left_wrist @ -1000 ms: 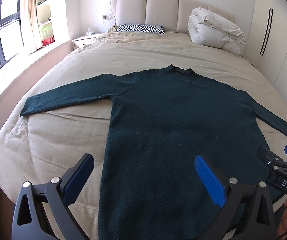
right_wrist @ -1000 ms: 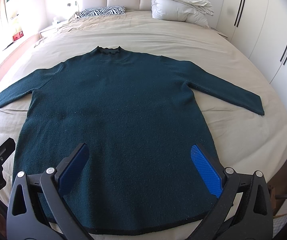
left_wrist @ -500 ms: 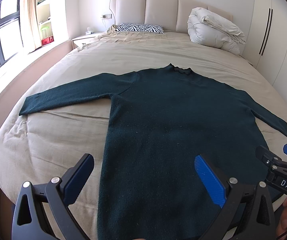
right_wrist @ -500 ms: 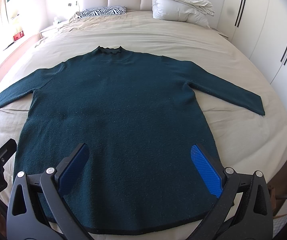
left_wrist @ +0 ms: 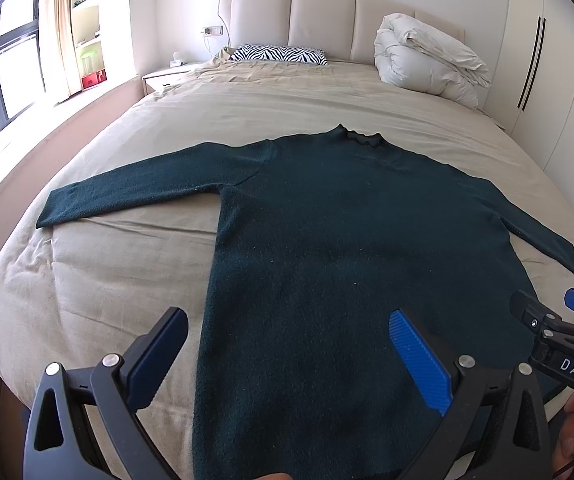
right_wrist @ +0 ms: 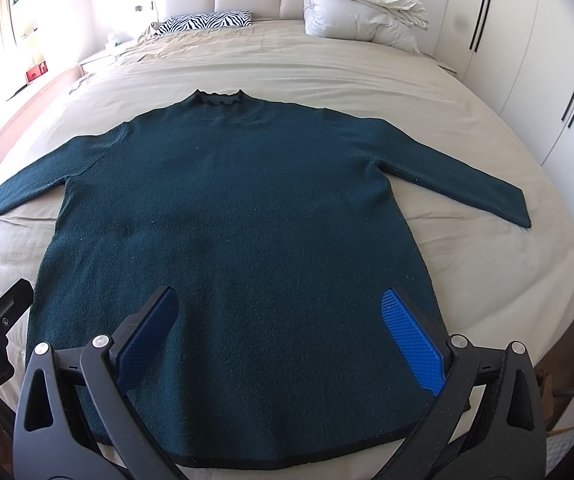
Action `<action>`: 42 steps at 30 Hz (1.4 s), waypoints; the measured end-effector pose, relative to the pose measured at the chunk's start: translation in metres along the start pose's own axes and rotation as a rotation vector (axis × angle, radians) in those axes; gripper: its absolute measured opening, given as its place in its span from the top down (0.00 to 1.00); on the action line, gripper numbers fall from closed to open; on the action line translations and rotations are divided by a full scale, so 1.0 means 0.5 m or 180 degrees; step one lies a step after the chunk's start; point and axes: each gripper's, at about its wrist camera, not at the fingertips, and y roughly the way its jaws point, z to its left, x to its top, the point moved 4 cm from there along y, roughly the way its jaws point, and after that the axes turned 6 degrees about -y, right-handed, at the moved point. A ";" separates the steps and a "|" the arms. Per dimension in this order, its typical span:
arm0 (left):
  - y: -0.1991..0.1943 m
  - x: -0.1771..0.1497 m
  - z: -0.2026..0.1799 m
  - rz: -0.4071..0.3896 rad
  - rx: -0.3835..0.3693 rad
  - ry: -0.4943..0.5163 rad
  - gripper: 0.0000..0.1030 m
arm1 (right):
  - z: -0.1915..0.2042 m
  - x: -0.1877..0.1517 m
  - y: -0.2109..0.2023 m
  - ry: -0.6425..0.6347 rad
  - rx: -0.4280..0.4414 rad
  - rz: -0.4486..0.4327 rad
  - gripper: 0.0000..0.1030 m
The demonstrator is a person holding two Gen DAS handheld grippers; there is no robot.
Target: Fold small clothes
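The dark green sweater point(right_wrist: 239, 216) lies flat on the bed point(right_wrist: 367, 76), front up, both sleeves spread sideways, collar toward the headboard. The left hand-held gripper point(left_wrist: 287, 354) is above the sweater's lower left edge, jaws spread wide, holding nothing. The right hand-held gripper point(right_wrist: 279, 332) is above the hem, jaws equally wide apart, empty.

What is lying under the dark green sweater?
The sweater lies flat on the beige bed cover. Whether anything else lies beneath cannot be seen; the knit covers it.
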 end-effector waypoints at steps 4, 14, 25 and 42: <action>-0.002 0.000 0.001 0.0013 -0.0002 -0.0012 0.00 | 0.001 0.000 0.001 0.0003 0.0003 0.0004 0.00; 0.000 -0.001 0.005 0.0025 0.0004 -0.0018 0.00 | 0.001 -0.001 0.003 0.0006 0.0008 0.0010 0.00; 0.012 0.000 0.024 0.0097 -0.0024 -0.0090 0.00 | 0.004 -0.005 0.012 0.0005 0.0015 0.0034 0.00; 0.083 0.085 0.251 0.0125 -0.0918 -0.1160 0.00 | 0.007 0.069 0.015 0.0331 0.0527 -0.0354 0.00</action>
